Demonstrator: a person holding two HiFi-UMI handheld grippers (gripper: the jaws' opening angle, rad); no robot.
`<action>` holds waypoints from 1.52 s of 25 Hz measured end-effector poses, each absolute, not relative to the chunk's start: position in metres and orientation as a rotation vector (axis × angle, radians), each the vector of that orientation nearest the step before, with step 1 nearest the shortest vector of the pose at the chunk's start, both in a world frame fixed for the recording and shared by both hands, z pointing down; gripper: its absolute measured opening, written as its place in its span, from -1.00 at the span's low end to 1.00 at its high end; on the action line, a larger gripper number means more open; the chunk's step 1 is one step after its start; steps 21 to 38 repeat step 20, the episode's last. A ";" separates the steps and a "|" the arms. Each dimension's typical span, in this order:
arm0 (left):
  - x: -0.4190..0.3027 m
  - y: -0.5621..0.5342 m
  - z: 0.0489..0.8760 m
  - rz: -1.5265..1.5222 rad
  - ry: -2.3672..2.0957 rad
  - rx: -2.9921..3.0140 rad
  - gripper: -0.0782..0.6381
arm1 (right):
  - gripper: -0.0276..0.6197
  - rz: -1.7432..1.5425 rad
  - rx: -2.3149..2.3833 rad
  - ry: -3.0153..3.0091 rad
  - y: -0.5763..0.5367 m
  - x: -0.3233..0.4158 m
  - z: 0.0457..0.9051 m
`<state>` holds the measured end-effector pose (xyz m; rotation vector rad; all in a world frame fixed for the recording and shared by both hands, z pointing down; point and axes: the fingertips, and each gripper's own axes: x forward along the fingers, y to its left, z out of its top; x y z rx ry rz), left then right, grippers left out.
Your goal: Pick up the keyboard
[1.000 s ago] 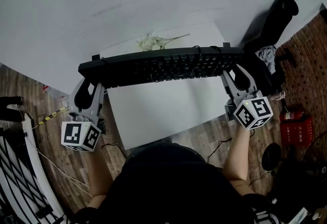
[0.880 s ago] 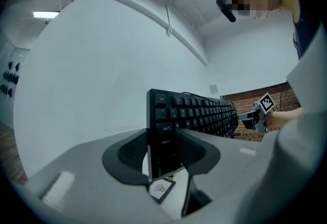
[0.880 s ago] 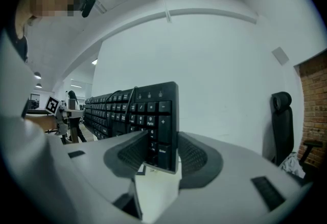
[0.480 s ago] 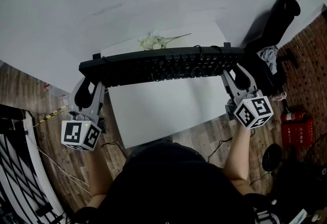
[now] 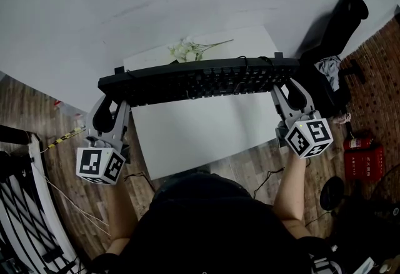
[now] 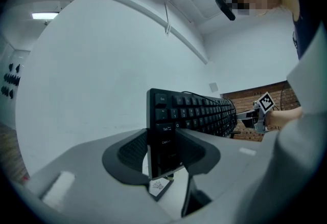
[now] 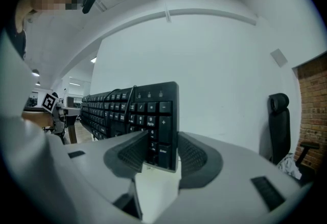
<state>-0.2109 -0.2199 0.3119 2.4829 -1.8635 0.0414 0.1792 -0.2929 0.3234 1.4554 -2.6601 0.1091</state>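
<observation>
A long black keyboard (image 5: 200, 81) hangs crosswise above the white table (image 5: 200, 135), held by its two short ends. My left gripper (image 5: 119, 101) is shut on the left end, with the pads on the key face and the back (image 6: 162, 149). At the other end my right gripper (image 5: 281, 88) is shut on the number-pad end (image 7: 162, 151). In the left gripper view the keyboard (image 6: 194, 113) runs away toward the other gripper's marker cube (image 6: 265, 101). The keyboard (image 7: 127, 108) fills the middle of the right gripper view, its cable looped over the top edge.
A sprig of white flowers (image 5: 187, 50) lies on the table behind the keyboard. A black office chair (image 5: 334, 25) stands at the right, by a white wall and a brick floor. A red fire extinguisher (image 5: 359, 160) lies lower right. Cables trail on the wooden floor.
</observation>
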 end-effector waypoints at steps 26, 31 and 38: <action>-0.199 -0.213 0.330 0.059 -1.856 2.426 -0.30 | -0.35 0.159 1.410 -2.629 -0.300 0.188 0.336; -0.199 -0.213 0.330 0.059 -1.856 2.426 -0.30 | -0.35 0.159 1.410 -2.629 -0.300 0.188 0.336; -0.199 -0.213 0.330 0.059 -1.856 2.426 -0.30 | -0.35 0.159 1.410 -2.629 -0.300 0.188 0.336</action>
